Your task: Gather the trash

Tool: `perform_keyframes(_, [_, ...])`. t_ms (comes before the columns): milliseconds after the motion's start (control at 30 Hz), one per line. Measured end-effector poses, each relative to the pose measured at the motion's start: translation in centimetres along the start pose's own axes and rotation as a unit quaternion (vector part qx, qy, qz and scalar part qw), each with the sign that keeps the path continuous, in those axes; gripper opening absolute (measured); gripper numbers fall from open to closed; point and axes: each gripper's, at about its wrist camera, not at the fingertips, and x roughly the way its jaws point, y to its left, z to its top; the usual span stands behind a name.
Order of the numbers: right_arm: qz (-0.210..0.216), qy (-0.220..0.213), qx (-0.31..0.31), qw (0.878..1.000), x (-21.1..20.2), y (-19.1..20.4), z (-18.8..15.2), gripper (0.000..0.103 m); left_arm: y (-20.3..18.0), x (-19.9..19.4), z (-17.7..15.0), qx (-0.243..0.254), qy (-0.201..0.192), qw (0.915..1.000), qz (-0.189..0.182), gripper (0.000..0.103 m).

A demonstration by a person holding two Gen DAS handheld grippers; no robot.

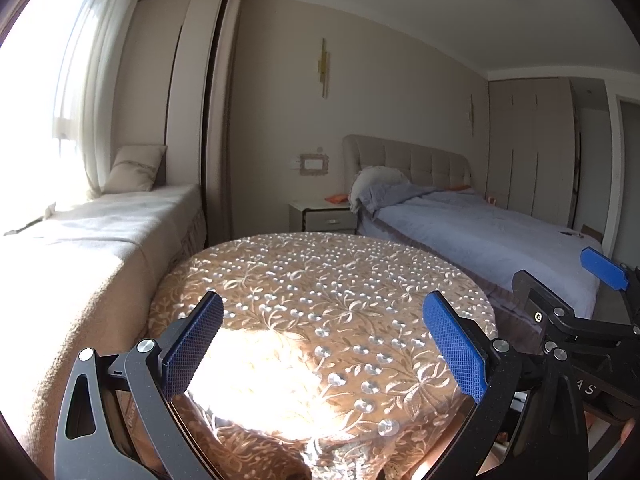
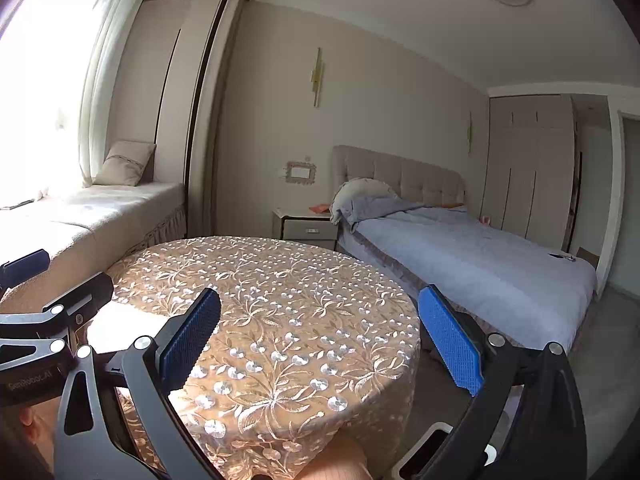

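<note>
My left gripper [image 1: 324,344] is open and empty, held above the near edge of a round table [image 1: 320,280] covered with a brown floral embroidered cloth. My right gripper [image 2: 320,340] is open and empty too, above the same table [image 2: 280,280]. The right gripper shows at the right edge of the left wrist view [image 1: 560,292]; the left gripper shows at the left edge of the right wrist view [image 2: 48,292]. A small orange item [image 1: 336,198] lies on the white nightstand [image 1: 320,216] beside the bed. No trash shows on the table top.
A bed [image 1: 480,232] with a blue-grey quilt stands right of the table. A cushioned window bench [image 1: 80,240] with a pillow runs along the left. A white-rimmed bin or container [image 2: 440,440] shows low under the right gripper. A wardrobe [image 2: 528,168] stands at the far right.
</note>
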Motion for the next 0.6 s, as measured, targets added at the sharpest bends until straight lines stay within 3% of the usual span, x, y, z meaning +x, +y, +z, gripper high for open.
perform_keyframes(233, [0.002,0.010,0.002,1.000,0.24,-0.24,-0.10,0.098,-0.33,-0.06,-0.18,0.006,-0.007,0.9997,0.023,0.098])
perform_keyframes(600, [0.001,0.008,0.002,1.000,0.09,-0.37,-0.22,0.098,-0.17,-0.18,-0.14,0.002,-0.005,0.9999,0.013,0.098])
